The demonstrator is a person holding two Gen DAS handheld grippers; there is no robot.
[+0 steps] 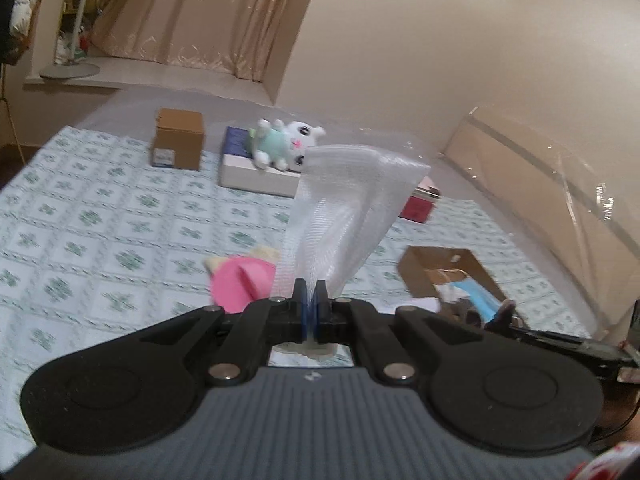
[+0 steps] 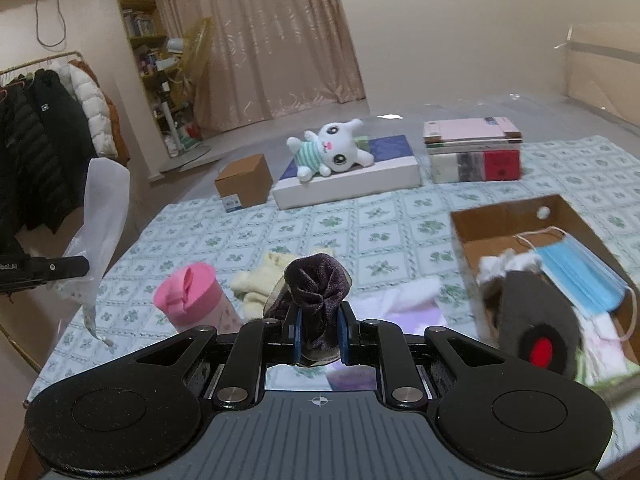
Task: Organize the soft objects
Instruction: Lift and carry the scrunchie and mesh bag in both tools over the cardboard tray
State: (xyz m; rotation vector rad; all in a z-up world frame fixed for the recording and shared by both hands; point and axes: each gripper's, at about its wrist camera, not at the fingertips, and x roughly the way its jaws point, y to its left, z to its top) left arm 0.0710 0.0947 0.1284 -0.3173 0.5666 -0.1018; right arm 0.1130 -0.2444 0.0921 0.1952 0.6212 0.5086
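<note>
We record the left gripper (image 1: 309, 292) clamped on a white mesh bag (image 1: 352, 208), which stands up from its closed jaws above the patterned bedspread (image 1: 100, 220). The right gripper (image 2: 320, 316) is clamped on a dark purple velvet scrunchie (image 2: 316, 284), held above the bedspread. To its right we note an open cardboard box (image 2: 500, 220) containing a blue face mask (image 2: 576, 276) and a grey soft item with a red spot (image 2: 536, 328). A pink cup (image 2: 188, 296) and a pale yellow cloth (image 2: 260, 280) lie near the scrunchie. Farther off, a white plush rabbit (image 2: 332, 152) rests on a flat white box (image 2: 360, 184), beside a small brown carton (image 2: 244, 184).
</note>
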